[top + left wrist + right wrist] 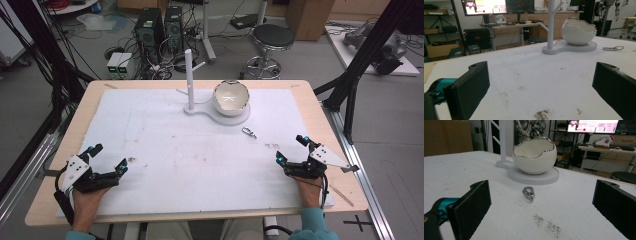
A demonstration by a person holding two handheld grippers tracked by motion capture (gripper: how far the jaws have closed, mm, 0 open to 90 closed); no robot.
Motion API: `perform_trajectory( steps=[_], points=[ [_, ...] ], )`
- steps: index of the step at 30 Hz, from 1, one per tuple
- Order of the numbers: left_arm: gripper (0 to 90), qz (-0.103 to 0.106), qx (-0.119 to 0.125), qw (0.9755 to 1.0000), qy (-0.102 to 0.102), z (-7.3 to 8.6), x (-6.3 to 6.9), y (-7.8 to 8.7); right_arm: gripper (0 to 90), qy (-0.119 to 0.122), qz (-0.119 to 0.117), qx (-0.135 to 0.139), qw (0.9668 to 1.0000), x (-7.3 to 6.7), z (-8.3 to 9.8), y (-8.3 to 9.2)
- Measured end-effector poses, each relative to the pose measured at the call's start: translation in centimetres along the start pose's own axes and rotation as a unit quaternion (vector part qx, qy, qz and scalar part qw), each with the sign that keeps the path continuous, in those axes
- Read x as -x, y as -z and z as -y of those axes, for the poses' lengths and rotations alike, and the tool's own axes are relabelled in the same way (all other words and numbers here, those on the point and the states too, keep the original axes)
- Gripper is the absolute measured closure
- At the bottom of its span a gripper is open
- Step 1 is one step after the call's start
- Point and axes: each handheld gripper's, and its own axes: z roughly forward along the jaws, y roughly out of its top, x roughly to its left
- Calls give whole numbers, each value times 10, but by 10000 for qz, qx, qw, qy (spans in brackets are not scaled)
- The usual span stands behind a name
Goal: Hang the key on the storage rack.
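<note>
**Both grippers rest open, key ring lies near the bowl**

High view: the metal key ring [249, 132] lies on the white mat [165, 150], just in front of the egg-shaped bowl [231, 97]. The left gripper [107, 157] and right gripper [291, 149] sit well short of the bowl, jaws apart, holding nothing.

Left gripper view: the key ring [613, 48] lies right of the bowl [579, 31].

Right gripper view: the key ring [529, 193] lies before the bowl [534, 156], between the spread jaws but untouched

The high view looks down from six o'clock; both gripper views, low over the table [150, 150], share the bowl [231, 97] at twelve.
</note>
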Motion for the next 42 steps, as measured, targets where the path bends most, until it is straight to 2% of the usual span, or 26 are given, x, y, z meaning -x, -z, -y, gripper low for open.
perform_trajectory(
  steps=[5, 11, 17, 22, 24, 27, 28, 32, 33, 35, 36, 37, 38, 39, 40, 42],
  points=[
    [17, 16, -41, 10000, -8, 0, 0, -1, 11, -56, 7, 19, 10000, 1, 0, 0],
    [17, 25, -23, 10000, -30, 0, 0, 0, 11, 26, 66, 32, 10000, 0, 0, 0],
    [17, 30, -55, 10000, -37, 0, 1, -1, 11, -150, 92, 41, 9998, 3, 0, 0],
    [17, 20, -49, 10000, -23, 0, 0, -1, 11, -150, 72, -224, 9996, 5, -4, -4],
    [17, 32, -38, 10000, -18, 0, 0, -1, 11, -302, -105, -320, 9990, 6, -11, -5],
    [17, 33, -43, 10000, -44, 0, 0, 0, 11, -225, -152, -399, 9988, 6, -19, -6],
    [17, 32, -49, 10000, -40, 0, 0, 0, 11, -159, -166, -393, 9990, 8, -30, -6],
    [17, 23, -47, 10000, -20, 0, 0, -1, 11, -59, -234, -530, 9983, 15, -55, -14],
    [17, 17, -55, 10000, -22, 0, 0, -1, 11, -59, -234, -530, 9983, 15, -55, -14],
    [17, 16, -64, 10000, -34, 0, 0, -1, 11, 29, -306, -618, 9976, 17, -68, -19],
    [17, 13, -53, 10000, -27, 0, 0, -1, 12, 152, -375, -727, 9965, 18, -79, -24],
    [17, 13, -53, 10000, -27, 0, 0, -1, 12, 152, -375, -727, 9965, 18, -79, -24],
    [17, 17, -53, 10000, -34, 0, 0, -1, 12, 366, -478, -868, 9944, 20, -89, -32],
    [17, 19, -53, 10000, -35, 0, 0, -1, 12, 366, -478, -868, 9944, 20, -89, -32],
    [17, 17, -59, 10000, -34, 0, 0, -1, 12, 492, -577, -1030, 9918, 22, -95, -40],
    [17, 10, -51, 10000, -15, 0, 0, -1, 12, 542, -700, -1191, 9889, 23, -98, -48]
  ],
)
